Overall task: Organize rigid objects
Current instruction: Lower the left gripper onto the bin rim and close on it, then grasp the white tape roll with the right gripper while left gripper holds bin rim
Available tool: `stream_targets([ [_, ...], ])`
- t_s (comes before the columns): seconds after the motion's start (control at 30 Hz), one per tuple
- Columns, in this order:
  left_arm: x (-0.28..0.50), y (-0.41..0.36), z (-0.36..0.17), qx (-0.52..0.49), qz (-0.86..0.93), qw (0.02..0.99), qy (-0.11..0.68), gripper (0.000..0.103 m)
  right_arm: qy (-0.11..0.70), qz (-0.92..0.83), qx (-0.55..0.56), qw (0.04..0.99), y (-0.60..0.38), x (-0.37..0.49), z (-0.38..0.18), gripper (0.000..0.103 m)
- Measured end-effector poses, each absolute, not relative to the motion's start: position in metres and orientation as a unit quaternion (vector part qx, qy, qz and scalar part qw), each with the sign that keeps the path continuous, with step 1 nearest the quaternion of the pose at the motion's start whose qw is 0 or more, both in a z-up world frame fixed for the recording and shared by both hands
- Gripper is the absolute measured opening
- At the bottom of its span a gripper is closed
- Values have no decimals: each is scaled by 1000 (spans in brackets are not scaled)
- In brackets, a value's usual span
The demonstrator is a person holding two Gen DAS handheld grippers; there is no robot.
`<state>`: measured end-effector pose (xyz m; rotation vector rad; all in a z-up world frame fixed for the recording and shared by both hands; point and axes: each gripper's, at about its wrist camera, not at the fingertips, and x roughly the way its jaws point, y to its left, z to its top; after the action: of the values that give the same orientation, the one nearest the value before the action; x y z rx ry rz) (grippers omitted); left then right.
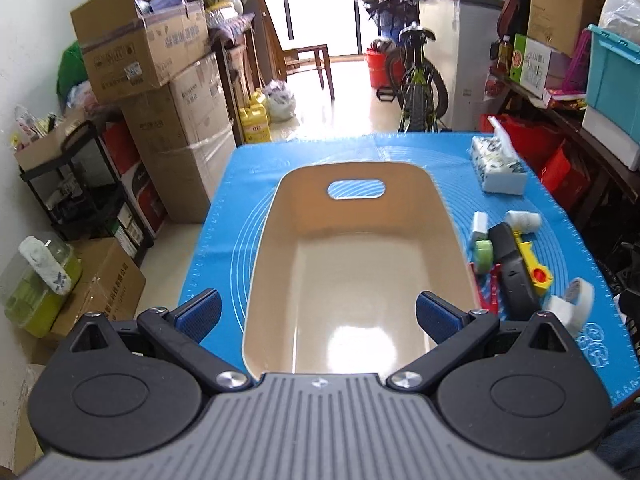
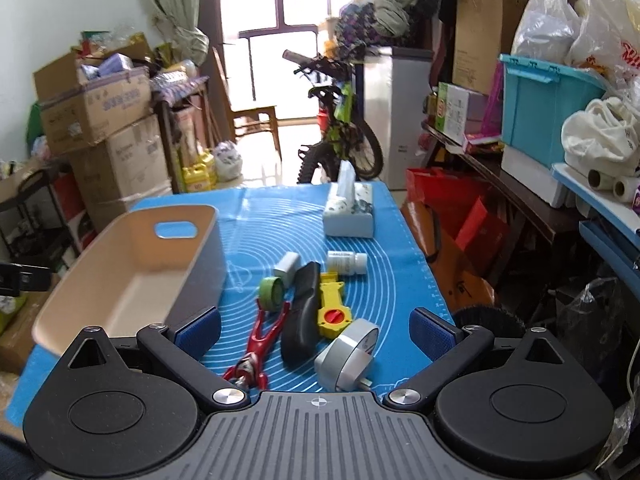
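Both hand-held grippers (image 1: 319,314) (image 2: 315,328) gape empty; the beige bin (image 1: 280,216) runs lengthwise away from the left one.

1. A cluttered storage room in a home: stacked cardboard boxes (image 1: 152,52) line the wall left of the grippers.
2. Ahead, a bicycle (image 2: 340,128) is parked beside a white appliance (image 2: 396,112).
3. To the right, a shelf holds a teal plastic crate (image 2: 540,108) and stuffed bags (image 2: 560,24).
4. Curtains (image 2: 176,4) frame a bright balcony door (image 1: 320,8) at the far end.
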<state>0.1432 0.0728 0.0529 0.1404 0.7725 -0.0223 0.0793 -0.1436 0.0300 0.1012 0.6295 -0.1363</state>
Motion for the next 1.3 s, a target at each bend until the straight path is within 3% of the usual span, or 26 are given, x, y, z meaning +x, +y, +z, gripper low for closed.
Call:
stream_targets([
  [0.27,191,108,23,48,-20,907,417,101,346,-112,46,930,-144,128,-6,95],
  [0.33,199,116,15,39,-21,902,430,87,354,-121,43,927,-142,137,-15,94],
  [0.5,208,131,-5,15,-25,888,458,84,378,-138,37,915,-143,159,-37,88],
  [0.67,214,140,-16,3,-25,877,480,68,398,-149,36,904,-145,170,-55,81],
  [0.83,219,145,-23,-4,-27,867,498,36,406,-147,44,901,-145,172,-61,72],
  [0.93,218,145,-24,-5,-28,864,502,23,411,-147,45,899,-144,172,-61,63],
  [1.07,218,148,-24,-7,-27,865,501,19,418,-149,57,894,-147,176,-63,44],
  [1.13,219,151,-25,-10,-23,864,503,12,422,-150,64,892,-148,178,-65,36],
  [1.3,222,154,-25,-16,-18,863,504,5,421,-146,73,892,-150,180,-64,33],
])
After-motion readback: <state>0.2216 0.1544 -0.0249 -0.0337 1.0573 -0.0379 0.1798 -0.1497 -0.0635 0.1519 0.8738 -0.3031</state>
